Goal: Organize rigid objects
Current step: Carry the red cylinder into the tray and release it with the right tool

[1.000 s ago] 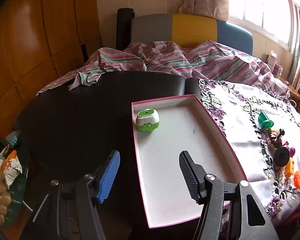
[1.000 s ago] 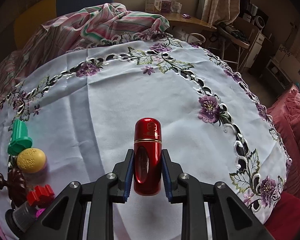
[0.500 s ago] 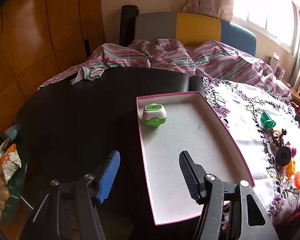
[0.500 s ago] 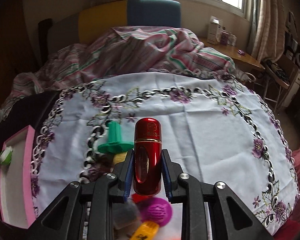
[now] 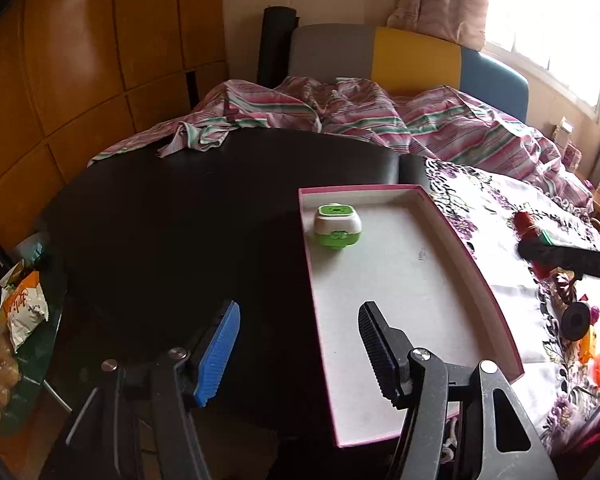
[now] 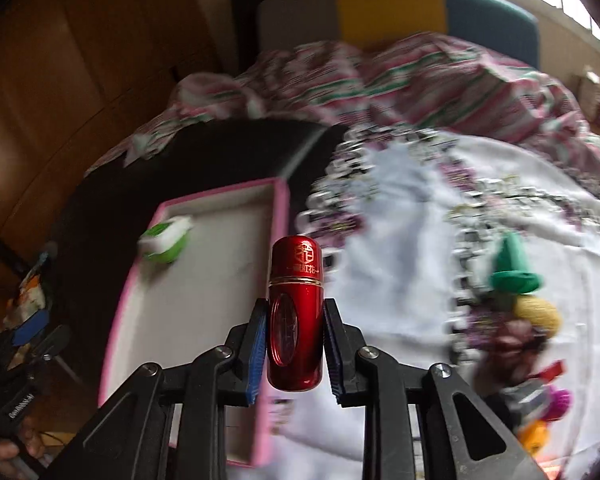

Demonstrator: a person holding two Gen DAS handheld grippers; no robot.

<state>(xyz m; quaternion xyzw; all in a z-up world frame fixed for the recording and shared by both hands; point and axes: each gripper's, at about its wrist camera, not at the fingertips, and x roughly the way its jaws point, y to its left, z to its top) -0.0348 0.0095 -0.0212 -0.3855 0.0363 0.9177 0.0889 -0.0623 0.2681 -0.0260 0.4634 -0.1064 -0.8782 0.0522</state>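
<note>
- Red vial (image 6: 296,316) sits clamped upright between the pads of the right hand-held gripper (image 6: 295,354), held off the surface, its cap over the near long wall of the pink tray (image 6: 278,216).
- Step in hand, as we judge it: carrying the vial across to the tray; placing not yet done.
- Next move calls for bringing the vial clear over the wall, lowering it onto the bare white floor of the tray, then letting the pads part. It is tall and narrow and may topple or roll if let go high.
- Left hand-held gripper (image 5: 296,344) hangs over the tray's near end, jaws standing apart with nothing between them; one finger over the dark bench (image 5: 160,216), the other over the tray floor.
- Green-and-white case (image 5: 337,227) already lies in the tray's far corner, well apart from the open middle.
- In the way: the tray wall and the left gripper at the near end.
- Loose pieces wait on the floral cloth (image 6: 404,248): green cone (image 6: 514,268), yellow ball (image 6: 538,314), dark knob (image 6: 516,340), others blurred.
- Striped bedding (image 5: 380,116) lies bunched beyond the bench.
</note>
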